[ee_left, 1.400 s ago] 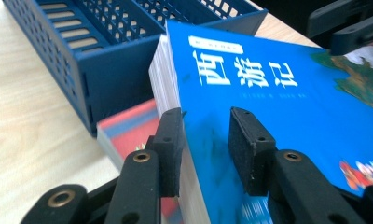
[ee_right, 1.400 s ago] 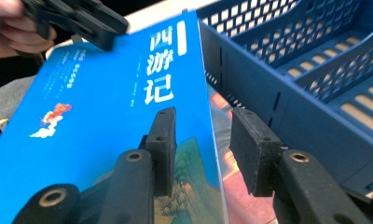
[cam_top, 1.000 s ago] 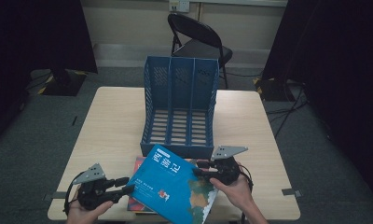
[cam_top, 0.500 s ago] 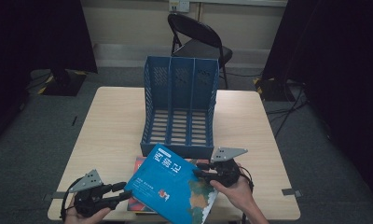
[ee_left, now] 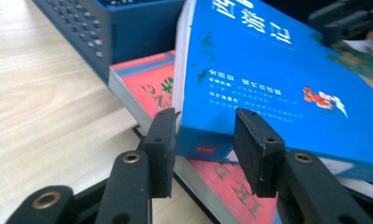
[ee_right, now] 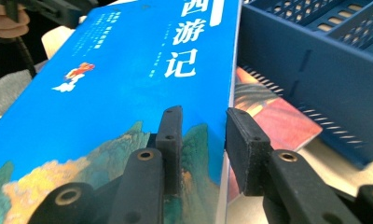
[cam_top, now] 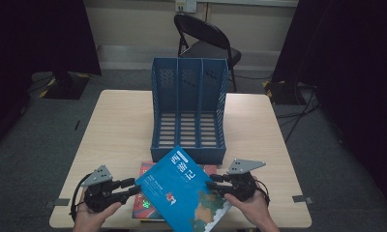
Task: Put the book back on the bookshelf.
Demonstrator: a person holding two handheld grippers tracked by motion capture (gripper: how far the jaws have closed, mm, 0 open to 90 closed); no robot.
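Books: two – a thick blue paperback [cam_top: 184, 190] is lying tilted over a red one [ee_left: 147, 81].
Rack: one blue plastic three-slot file holder [cam_top: 188, 108].
Left gripper [ee_left: 204, 140]: jaws are standing apart – straddling the blue book's corner.
Right gripper [ee_right: 201, 140]: jaws are clamping its edge.

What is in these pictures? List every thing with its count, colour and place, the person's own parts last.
table: one, light wood, centre of the room.
file rack: one, blue, three compartments, middle of the table.
blue book: one, tilted, at the near edge, lying over the red book.
red book: one, flat on the table under the blue book.
folding chair: one, black, behind the table.
left gripper: one, black, jaws either side of the blue book's corner.
right gripper: one, black, jaws astride the blue book's edge.
hands: two, at the bottom edge, one holding each gripper.
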